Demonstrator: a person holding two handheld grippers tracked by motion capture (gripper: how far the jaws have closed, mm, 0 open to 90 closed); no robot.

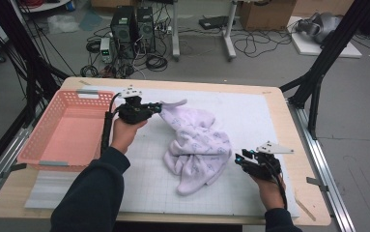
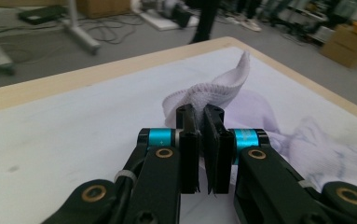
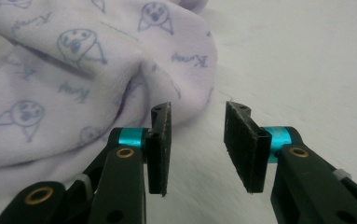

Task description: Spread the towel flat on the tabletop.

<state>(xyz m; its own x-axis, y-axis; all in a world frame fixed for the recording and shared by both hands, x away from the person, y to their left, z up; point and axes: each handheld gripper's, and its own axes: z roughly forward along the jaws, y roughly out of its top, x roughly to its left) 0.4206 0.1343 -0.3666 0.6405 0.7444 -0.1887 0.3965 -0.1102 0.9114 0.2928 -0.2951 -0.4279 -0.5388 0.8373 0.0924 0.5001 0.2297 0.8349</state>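
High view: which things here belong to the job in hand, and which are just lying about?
In the job:
- pale printed garment
- left hand-held gripper, shut on the garment's edge
- right hand-held gripper, open beside the garment

Lying about:
- pink basket
- white mat
- computer towers and cables on the floor

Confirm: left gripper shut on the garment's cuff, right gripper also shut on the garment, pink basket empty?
Not quite. The right gripper is open beside the garment, per the right gripper view. The left gripper does clamp the cuff; the pink basket is empty.
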